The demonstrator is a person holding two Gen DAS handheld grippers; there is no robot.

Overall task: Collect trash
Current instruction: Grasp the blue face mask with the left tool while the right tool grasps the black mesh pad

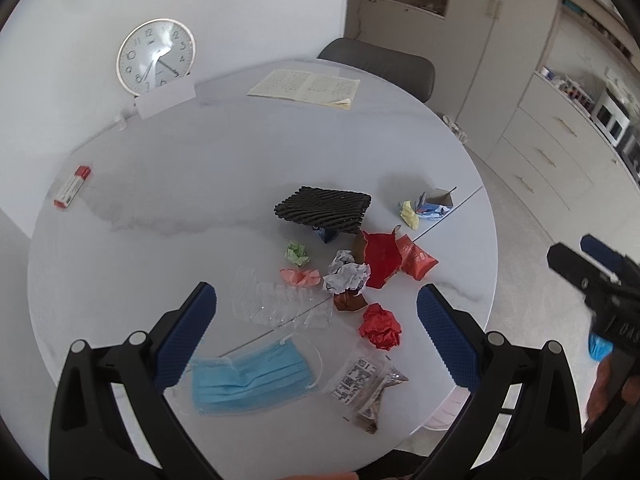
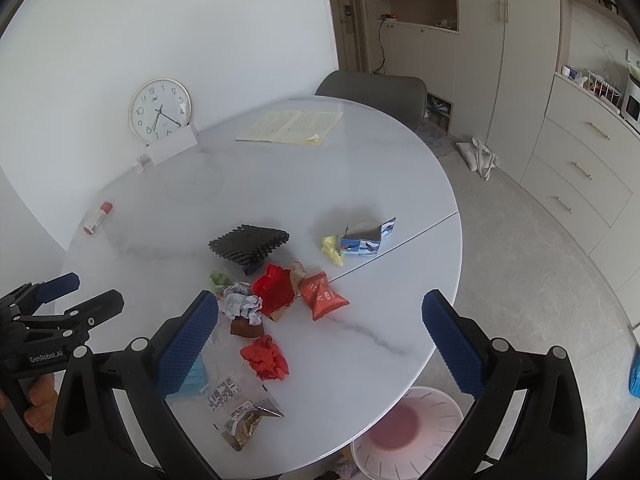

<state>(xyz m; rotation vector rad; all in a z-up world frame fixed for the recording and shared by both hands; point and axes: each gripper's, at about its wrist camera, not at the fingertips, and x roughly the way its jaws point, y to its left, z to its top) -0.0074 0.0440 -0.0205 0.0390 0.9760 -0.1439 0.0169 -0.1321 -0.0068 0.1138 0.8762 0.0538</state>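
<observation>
Trash lies scattered on the round white table (image 1: 180, 184) (image 2: 280, 184): a blue face mask (image 1: 248, 376), a clear plastic tray (image 1: 280, 300), a red paper ball (image 1: 380, 326) (image 2: 265, 357), a clear snack wrapper (image 1: 366, 384) (image 2: 236, 408), a white crumpled paper (image 1: 346, 276) (image 2: 242, 303), an orange packet (image 1: 416, 258) (image 2: 322, 295), a black foam net (image 1: 322, 210) (image 2: 250, 242) and a small carton (image 1: 434, 204) (image 2: 368, 238). My left gripper (image 1: 316, 324) hangs open above the mask and tray. My right gripper (image 2: 320, 332) hangs open above the red ball and the table's edge. Neither holds anything.
A pink-bottomed white bin (image 2: 408, 424) stands on the floor under the table's near edge. A clock (image 1: 156, 56), a white card (image 1: 166, 98), an open booklet (image 1: 304, 88) and a glue stick (image 1: 72, 186) sit at the far side. A grey chair (image 2: 372, 90) and cabinets (image 2: 580, 168) lie beyond.
</observation>
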